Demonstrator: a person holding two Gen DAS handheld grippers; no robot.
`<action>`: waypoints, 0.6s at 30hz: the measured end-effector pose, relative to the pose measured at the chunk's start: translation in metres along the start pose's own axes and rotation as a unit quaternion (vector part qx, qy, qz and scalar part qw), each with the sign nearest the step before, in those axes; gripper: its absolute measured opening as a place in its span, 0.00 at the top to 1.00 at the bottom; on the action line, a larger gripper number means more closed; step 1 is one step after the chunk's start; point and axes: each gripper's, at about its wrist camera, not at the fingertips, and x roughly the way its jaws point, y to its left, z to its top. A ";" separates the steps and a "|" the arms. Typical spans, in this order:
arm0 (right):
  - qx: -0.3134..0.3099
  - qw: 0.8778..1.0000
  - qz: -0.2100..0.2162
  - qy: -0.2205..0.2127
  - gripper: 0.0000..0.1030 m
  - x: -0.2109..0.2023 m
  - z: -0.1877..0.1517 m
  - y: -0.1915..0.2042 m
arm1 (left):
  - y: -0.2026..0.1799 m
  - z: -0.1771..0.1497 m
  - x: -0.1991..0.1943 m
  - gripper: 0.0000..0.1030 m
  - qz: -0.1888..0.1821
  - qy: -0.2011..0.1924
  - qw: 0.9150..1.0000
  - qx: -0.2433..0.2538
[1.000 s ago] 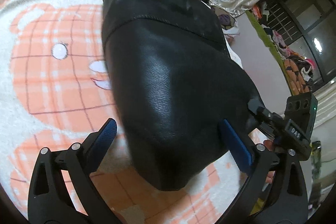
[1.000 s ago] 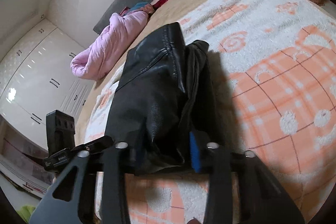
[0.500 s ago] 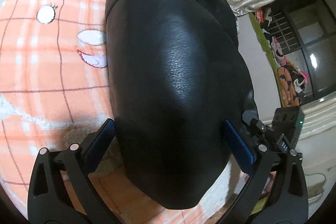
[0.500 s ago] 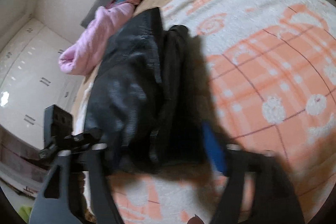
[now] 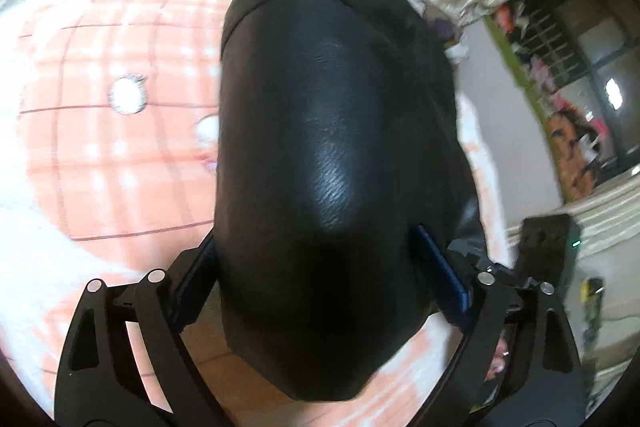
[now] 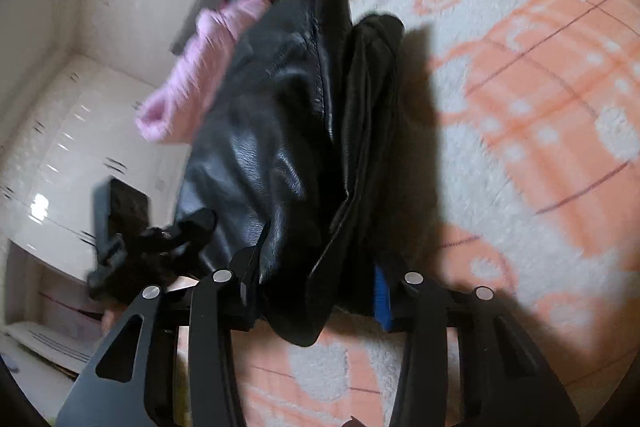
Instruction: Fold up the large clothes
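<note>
Black leather jacket (image 5: pixel 336 131) lies bunched on the blanket (image 5: pixel 100 163); left gripper (image 5: pixel 316 271) and right gripper (image 6: pixel 316 279) each clamp its folds.

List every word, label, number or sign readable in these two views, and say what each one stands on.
No text can be read in either view.
Other gripper's black body: any marking is blurred beyond reading; only a green light shows.
Black leather garment: no label or brand shows.
Orange-and-white blanket: pictures only, no words.
</note>
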 end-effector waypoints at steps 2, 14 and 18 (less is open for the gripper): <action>-0.009 1.000 -0.023 0.004 0.49 0.005 0.000 0.003 | 0.010 -0.006 0.007 0.08 0.013 -0.001 1.000 -0.007; -0.032 0.999 -0.038 -0.013 0.20 -0.008 0.006 0.008 | -0.049 -0.008 -0.060 0.18 0.101 -0.139 0.979 0.112; -0.027 0.999 -0.036 -0.029 0.16 -0.029 0.004 0.000 | -0.058 -0.001 -0.042 0.55 0.090 -0.111 0.982 0.127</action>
